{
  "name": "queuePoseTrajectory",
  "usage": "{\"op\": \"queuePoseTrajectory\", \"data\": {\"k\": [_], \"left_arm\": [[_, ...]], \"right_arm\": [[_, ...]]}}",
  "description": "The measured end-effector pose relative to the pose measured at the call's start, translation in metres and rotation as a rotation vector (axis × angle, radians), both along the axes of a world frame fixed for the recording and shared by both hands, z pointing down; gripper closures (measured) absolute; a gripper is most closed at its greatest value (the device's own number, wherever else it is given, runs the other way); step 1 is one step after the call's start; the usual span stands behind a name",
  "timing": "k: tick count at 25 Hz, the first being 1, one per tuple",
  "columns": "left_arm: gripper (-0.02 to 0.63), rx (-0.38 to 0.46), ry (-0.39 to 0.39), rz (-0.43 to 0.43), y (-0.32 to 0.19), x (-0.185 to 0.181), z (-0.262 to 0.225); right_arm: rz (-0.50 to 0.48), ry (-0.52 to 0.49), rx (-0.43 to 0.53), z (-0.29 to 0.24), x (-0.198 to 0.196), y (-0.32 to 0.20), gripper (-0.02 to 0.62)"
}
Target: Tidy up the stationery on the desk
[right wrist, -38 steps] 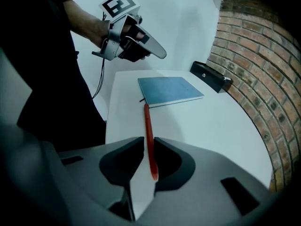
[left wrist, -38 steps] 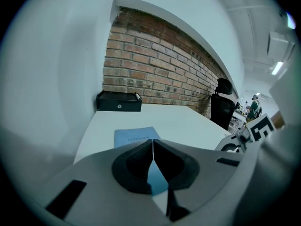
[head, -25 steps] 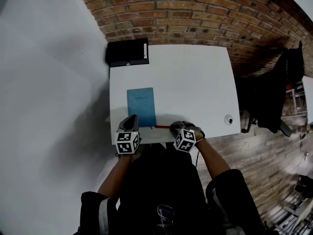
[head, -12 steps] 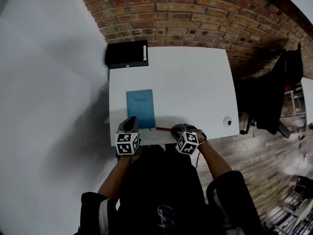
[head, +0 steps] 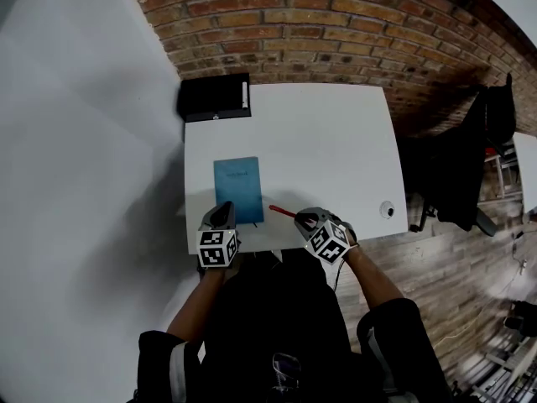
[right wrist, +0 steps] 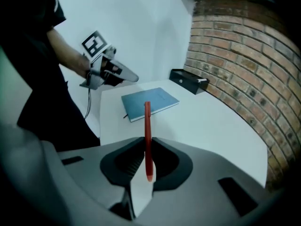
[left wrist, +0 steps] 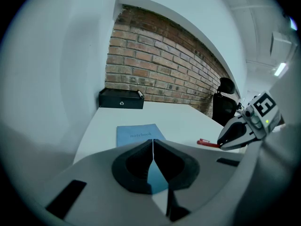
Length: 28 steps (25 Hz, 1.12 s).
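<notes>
Brick wall [head: 336, 23] runs behind the far side of a white tabletop [head: 327, 141]. A dark office chair [head: 470, 158] stands off the tabletop's right side, on a wood floor. A black box [head: 214, 97] sits on the far left corner of the tabletop, against the wall. A blue notebook [head: 237, 190] lies flat, closed, on the near left part, well apart from the box.

The left gripper [left wrist: 153, 145] is at the near edge, with its tips over the notebook's near left corner. Its jaws are pressed together with nothing between them.

The right gripper [right wrist: 146, 149] is at the near edge too, right of the notebook. Its jaws are closed on a red pen [right wrist: 147, 126]. The pen sticks forward out of the jaws, with its far end pointing at the notebook's near right corner. Whether that end touches the tabletop cannot be told.

A small round white thing [head: 387, 210] sits by the tabletop's right edge.
</notes>
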State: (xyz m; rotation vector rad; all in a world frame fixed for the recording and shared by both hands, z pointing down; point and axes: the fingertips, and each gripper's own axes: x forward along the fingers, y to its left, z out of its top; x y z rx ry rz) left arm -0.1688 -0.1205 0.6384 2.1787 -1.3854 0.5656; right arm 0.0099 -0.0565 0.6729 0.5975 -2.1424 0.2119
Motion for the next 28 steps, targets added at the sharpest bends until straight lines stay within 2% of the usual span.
{"op": "queuePoseTrajectory", "data": {"k": [5, 16, 28], "left_arm": [[0.586, 0.000, -0.002, -0.007, -0.001, -0.001, 0.000], [0.586, 0.000, -0.006, -0.049, -0.002, -0.012, -0.001], [0.586, -0.016, -0.008, -0.093, 0.003, -0.022, 0.003]], "right_arm": [[0.196, -0.154, -0.054, -0.016, 0.007, -0.022, 0.534], [0.470, -0.343, -0.179, -0.026, 0.006, -0.049, 0.534], [0.759, -0.499, -0.340, -0.015, -0.004, -0.068, 0.534]]}}
